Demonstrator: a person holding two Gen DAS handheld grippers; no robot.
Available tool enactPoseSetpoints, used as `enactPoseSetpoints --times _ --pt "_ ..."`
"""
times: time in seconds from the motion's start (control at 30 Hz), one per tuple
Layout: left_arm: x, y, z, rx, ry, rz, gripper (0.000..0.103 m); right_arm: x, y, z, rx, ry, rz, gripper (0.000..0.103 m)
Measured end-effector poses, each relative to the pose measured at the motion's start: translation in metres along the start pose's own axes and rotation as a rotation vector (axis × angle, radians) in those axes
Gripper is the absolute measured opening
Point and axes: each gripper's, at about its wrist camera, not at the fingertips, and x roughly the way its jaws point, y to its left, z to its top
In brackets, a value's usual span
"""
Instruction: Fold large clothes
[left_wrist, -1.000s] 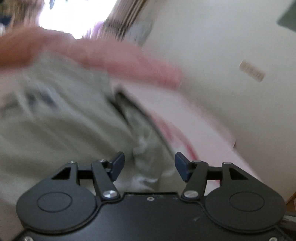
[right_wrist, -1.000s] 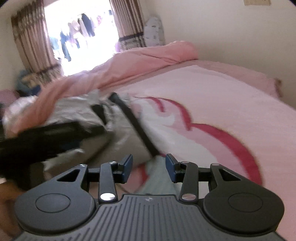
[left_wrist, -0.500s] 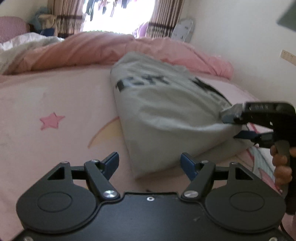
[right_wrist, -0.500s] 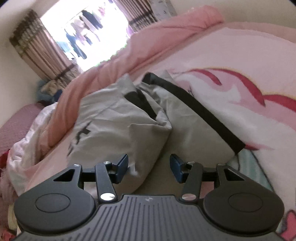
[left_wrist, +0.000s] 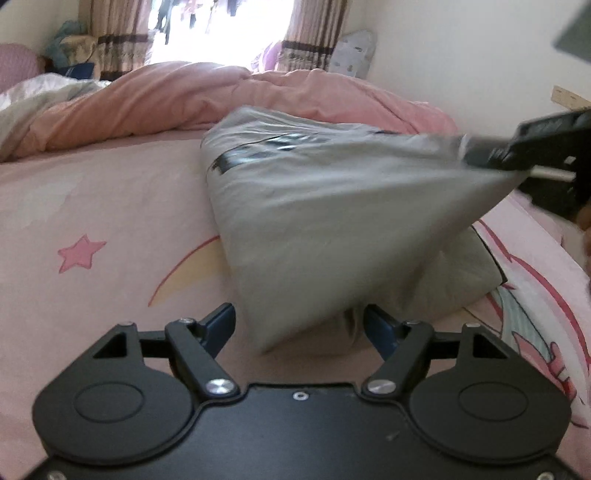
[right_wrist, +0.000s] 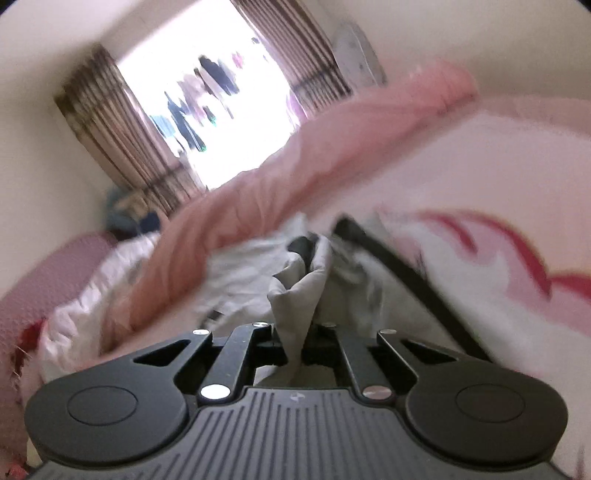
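A large grey garment (left_wrist: 325, 221) with black lettering and a black band lies on a pink bed sheet (left_wrist: 92, 206). My left gripper (left_wrist: 299, 325) is open, low over the sheet, with the garment's near corner between its fingers but not pinched. My right gripper (right_wrist: 295, 343) is shut on a bunched fold of the grey garment (right_wrist: 295, 295) and holds it raised. In the left wrist view the right gripper (left_wrist: 480, 155) pulls the cloth up and to the right into a taut tent shape.
A rumpled pink duvet (left_wrist: 184, 96) lies across the far side of the bed, with a white quilt (left_wrist: 44, 99) at its left. A bright window with striped curtains (left_wrist: 122, 33) is behind. A cream wall (left_wrist: 461, 55) runs along the right.
My right gripper has shut on the garment's fold and lifted it, stretching the cloth upward. My left gripper has moved closer to the garment's near corner.
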Motion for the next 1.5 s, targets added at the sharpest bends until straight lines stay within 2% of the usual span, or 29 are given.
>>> enactPoseSetpoints --times 0.07,0.1,0.2,0.27,0.47,0.57,0.67,0.8,0.9,1.0,1.03,1.1,1.17,1.23,1.33,1.4,1.43,1.5 --pt "0.010 0.002 0.000 -0.014 0.008 0.011 0.076 -0.003 -0.014 -0.001 -0.008 -0.017 -0.039 0.005" --pt "0.018 0.005 0.000 -0.029 0.026 0.040 0.080 0.002 -0.026 -0.004 0.012 0.002 -0.050 0.005" --pt "0.028 0.016 -0.006 -0.088 0.034 0.000 0.081 0.022 -0.067 -0.022 0.089 0.085 -0.090 0.005" --pt "0.027 0.017 -0.008 -0.075 0.028 0.003 0.081 0.029 -0.086 -0.037 0.129 0.101 -0.085 0.005" --pt "0.026 0.023 -0.011 -0.033 0.031 0.031 0.082 0.025 -0.094 -0.050 0.126 0.086 -0.041 0.005" --pt "0.017 0.020 -0.008 -0.044 0.040 0.065 0.079 0.010 -0.083 -0.036 0.093 0.047 -0.025 0.005" --pt "0.006 0.020 -0.003 -0.041 0.031 0.056 0.079 -0.005 -0.078 -0.022 0.078 -0.017 -0.030 0.005" --pt "0.014 0.026 -0.013 -0.055 0.049 0.068 0.085 0.027 -0.101 -0.041 0.110 0.106 -0.043 0.005" --pt "0.014 0.028 -0.014 -0.033 0.040 0.067 0.085 0.024 -0.098 -0.051 0.056 0.074 -0.034 0.007" --pt "0.013 0.031 -0.009 -0.058 0.072 0.063 0.084 0.015 -0.101 -0.043 0.069 0.089 -0.018 0.018" --pt "0.010 0.031 -0.007 -0.057 0.087 0.062 0.084 0.008 -0.103 -0.040 0.068 0.083 -0.024 0.025" --pt "-0.005 0.030 -0.005 -0.029 0.101 0.069 0.083 -0.002 -0.105 -0.034 0.063 0.074 -0.034 0.030" --pt "-0.028 0.028 -0.003 0.010 0.084 0.088 0.081 -0.018 -0.100 -0.030 0.014 0.034 -0.073 0.042" --pt "-0.050 0.032 -0.001 0.022 0.054 0.080 0.081 -0.031 -0.081 -0.027 -0.084 -0.029 -0.095 0.042" --pt "-0.064 0.035 0.021 -0.036 -0.013 0.041 0.080 -0.042 -0.053 -0.022 -0.171 -0.070 -0.048 0.042" --pt "-0.058 0.033 0.036 -0.087 -0.050 -0.013 0.079 -0.038 -0.035 -0.021 -0.204 -0.049 -0.023 0.041" --pt "-0.051 0.031 0.042 -0.116 -0.061 -0.052 0.079 -0.034 -0.029 -0.022 -0.224 -0.036 -0.014 0.036" --pt "-0.037 0.025 0.045 -0.158 -0.057 -0.134 0.077 -0.020 -0.019 -0.027 -0.261 -0.008 -0.028 0.034"
